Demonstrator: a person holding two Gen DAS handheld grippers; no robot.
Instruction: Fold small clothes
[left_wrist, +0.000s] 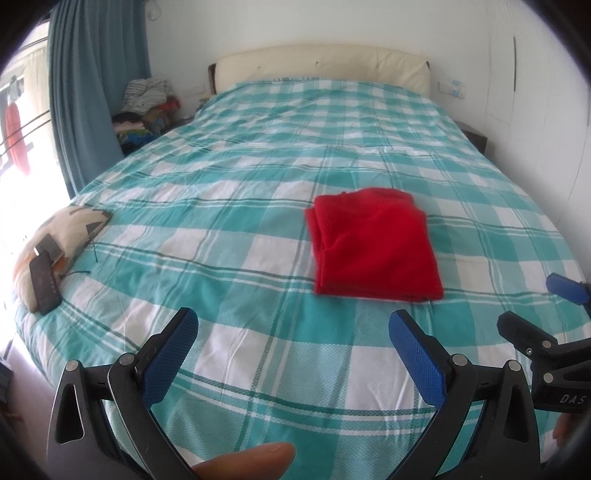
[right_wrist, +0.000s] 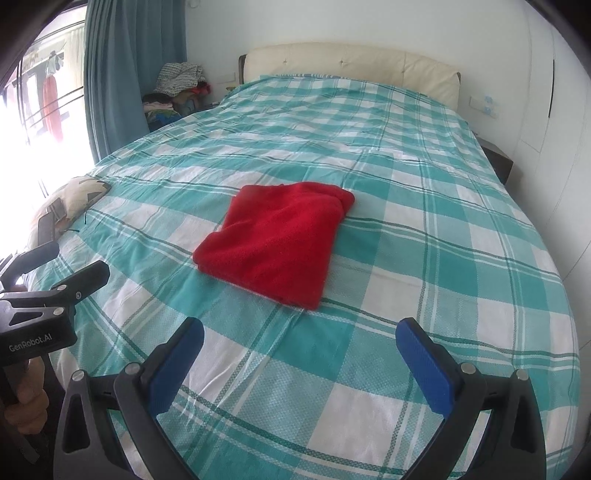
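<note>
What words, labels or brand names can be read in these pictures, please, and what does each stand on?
"GenRobot.AI": on the black body of the left gripper, seen in the right wrist view.
"DAS": on the black body of the right gripper, seen in the left wrist view; cut off at the picture's edge.
Dark device on the pillow: its markings are too small to read.

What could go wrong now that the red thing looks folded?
The red garment lies folded on the checked bedspread, its far edge bunched; a careless grab may undo the layers. Both the left gripper and right gripper are open and close together, so they might bump.
</note>
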